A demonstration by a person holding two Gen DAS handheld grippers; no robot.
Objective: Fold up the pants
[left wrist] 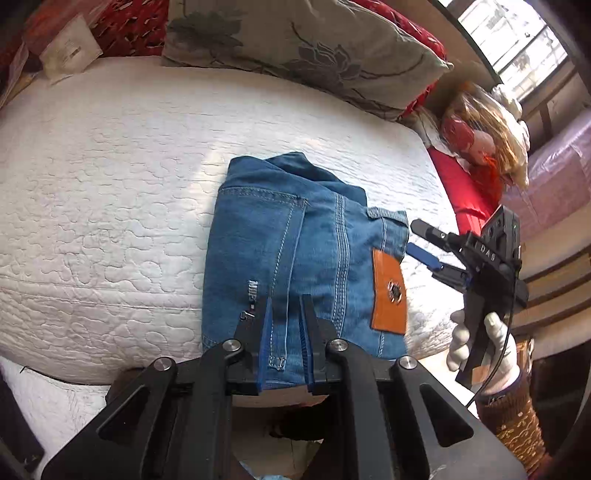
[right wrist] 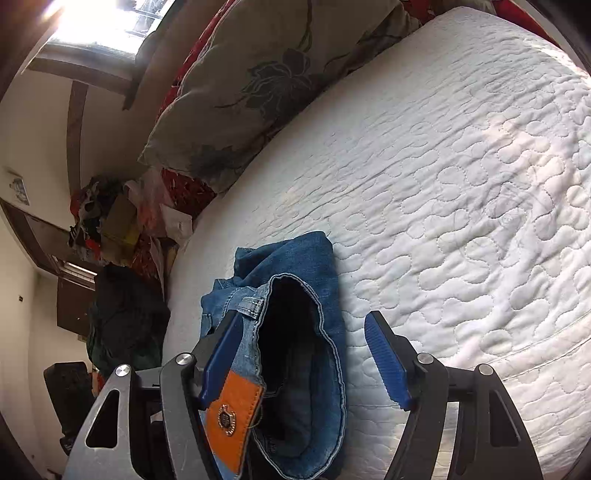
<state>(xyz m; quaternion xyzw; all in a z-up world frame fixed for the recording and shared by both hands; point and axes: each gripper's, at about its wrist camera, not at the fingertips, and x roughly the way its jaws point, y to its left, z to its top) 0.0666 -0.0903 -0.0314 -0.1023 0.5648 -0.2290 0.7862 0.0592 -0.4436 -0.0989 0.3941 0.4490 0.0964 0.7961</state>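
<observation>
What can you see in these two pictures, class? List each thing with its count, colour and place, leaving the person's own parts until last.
Folded blue denim pants: one, blue, on the quilt near its front edge.
Orange leather patch: one, orange, on the pants' waistband.
White quilted bedcover: one, white, beneath the pants.
Grey floral pillow: one, grey, at the quilt's far edge.
Red patterned blanket: one, red, behind the pillow.
Left claw: one, black with blue pads, shut, over the pants.
Right claw: one, black and blue, open, by the waistband.
White gloved hand: one, holding the right claw.
</observation>
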